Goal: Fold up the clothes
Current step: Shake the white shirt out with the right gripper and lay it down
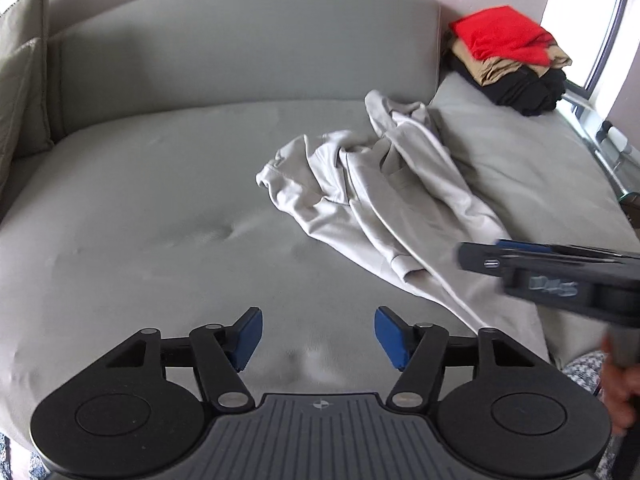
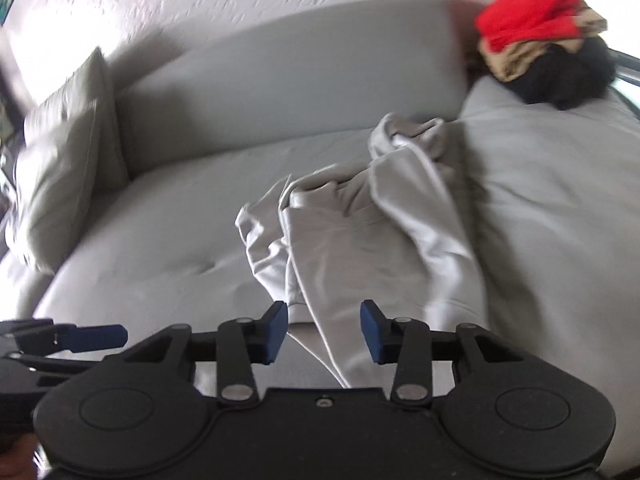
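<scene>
A crumpled light grey garment (image 1: pixel 380 192) with white piping lies on the grey sofa seat (image 1: pixel 160 200), right of the middle. My left gripper (image 1: pixel 319 336) hovers open over bare seat just in front of the garment's near end, with nothing between its blue pads. The right gripper (image 1: pixel 472 256) comes in side-on from the right above the garment's lower edge, held by a hand (image 1: pixel 620 392). In the right wrist view the right gripper (image 2: pixel 325 332) stands open above the garment (image 2: pixel 360 240); cloth shows in the gap, and the pads do not press on it. The left gripper (image 2: pixel 118 334) shows at the left.
A stack of folded clothes (image 1: pixel 508 56), red on tan on black, sits at the sofa's far right corner (image 2: pixel 536 40). Cushions (image 1: pixel 20 80) lean at the left end (image 2: pixel 68 160). The backrest (image 1: pixel 240 48) runs behind, and a window (image 1: pixel 600 60) is at the right.
</scene>
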Tool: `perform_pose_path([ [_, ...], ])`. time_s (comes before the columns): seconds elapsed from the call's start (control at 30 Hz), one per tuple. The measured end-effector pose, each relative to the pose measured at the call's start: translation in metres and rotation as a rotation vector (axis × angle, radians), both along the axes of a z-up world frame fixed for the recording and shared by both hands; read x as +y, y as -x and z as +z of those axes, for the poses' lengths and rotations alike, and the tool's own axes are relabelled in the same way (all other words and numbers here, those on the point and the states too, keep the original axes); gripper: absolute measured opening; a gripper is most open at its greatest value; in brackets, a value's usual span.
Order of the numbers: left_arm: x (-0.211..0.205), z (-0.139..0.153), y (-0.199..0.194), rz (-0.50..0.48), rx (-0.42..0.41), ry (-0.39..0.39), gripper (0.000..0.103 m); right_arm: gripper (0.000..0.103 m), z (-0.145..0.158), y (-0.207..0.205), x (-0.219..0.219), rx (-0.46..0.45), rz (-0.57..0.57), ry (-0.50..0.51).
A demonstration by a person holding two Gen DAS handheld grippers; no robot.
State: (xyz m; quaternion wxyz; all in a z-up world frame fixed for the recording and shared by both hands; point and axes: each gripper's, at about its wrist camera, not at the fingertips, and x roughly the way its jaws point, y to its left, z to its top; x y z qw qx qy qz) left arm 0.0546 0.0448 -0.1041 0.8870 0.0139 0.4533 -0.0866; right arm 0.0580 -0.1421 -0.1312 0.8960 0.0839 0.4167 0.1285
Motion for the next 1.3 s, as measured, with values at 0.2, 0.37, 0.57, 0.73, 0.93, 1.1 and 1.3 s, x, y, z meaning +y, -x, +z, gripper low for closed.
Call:
perform_pose_path([
  [0.2,0.011,-0.002,-0.013,0.025,-0.016,0.001,0.062,0.043,-0.033,-0.048,0.030,0.026,0.002,0.014],
  [0.37,0.017,-0.006,-0.019,0.042,-0.018,0.008,0.064,0.048,-0.047,-0.076,0.044,0.023,-0.021,0.043],
  [0.57,0.019,-0.001,-0.014,0.044,-0.035,0.019,0.064,0.002,-0.030,-0.064,0.008,-0.012,-0.144,0.006],
  [0.73,0.018,0.014,0.001,0.037,-0.052,0.063,0.065,0.002,0.030,-0.017,-0.069,-0.121,-0.324,-0.085],
  [0.93,0.009,0.030,0.020,0.005,-0.061,0.128,0.065,0.002,0.092,0.037,-0.191,-0.262,-0.616,-0.143],
  [1.1,-0.004,0.037,0.033,-0.028,-0.051,0.141,0.065,0.002,0.093,0.051,-0.261,-0.257,-0.811,-0.131],
  [1.3,-0.013,0.034,0.035,-0.039,-0.014,0.121,0.065,0.030,0.065,0.056,-0.262,-0.054,-0.809,-0.084],
])
